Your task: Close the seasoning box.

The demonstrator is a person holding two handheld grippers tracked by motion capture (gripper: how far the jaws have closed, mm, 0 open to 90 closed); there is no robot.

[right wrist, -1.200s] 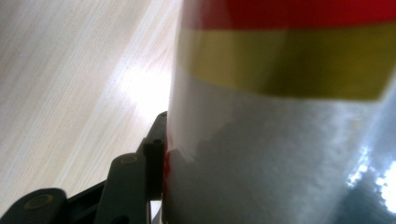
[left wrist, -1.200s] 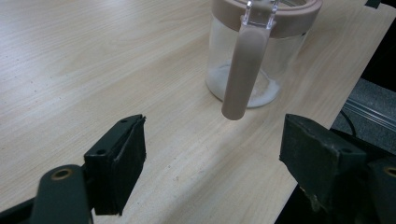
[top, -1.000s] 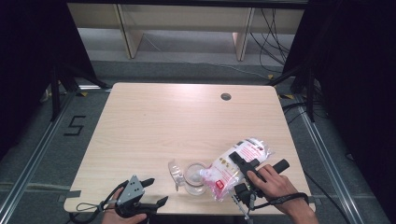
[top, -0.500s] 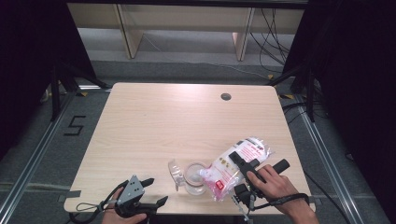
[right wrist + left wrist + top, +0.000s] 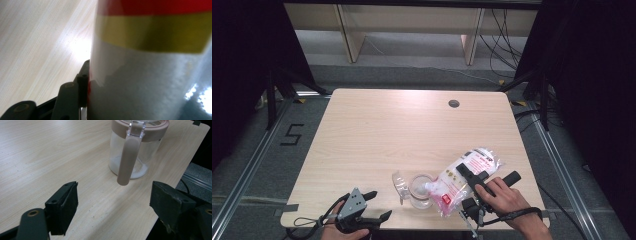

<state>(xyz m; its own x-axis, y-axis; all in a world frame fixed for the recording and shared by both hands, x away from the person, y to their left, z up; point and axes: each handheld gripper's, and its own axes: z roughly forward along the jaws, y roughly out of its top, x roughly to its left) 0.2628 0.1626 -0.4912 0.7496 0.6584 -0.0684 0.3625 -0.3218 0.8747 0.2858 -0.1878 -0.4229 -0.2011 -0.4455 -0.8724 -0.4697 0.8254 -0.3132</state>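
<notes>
Nothing has shifted since a second ago: both hands, the bag and the jar sit where they were. The right gripper [image 5: 474, 179] clamps a clear plastic bag [image 5: 464, 177] of white powder with red print, its jaws about half closed on it, tilting the bag's mouth down over the open glass jar [image 5: 421, 190] near the table's [image 5: 377, 135] front edge. The left gripper [image 5: 374, 206] rests at that edge, jaws wide apart and empty, just beside the jar.
</notes>
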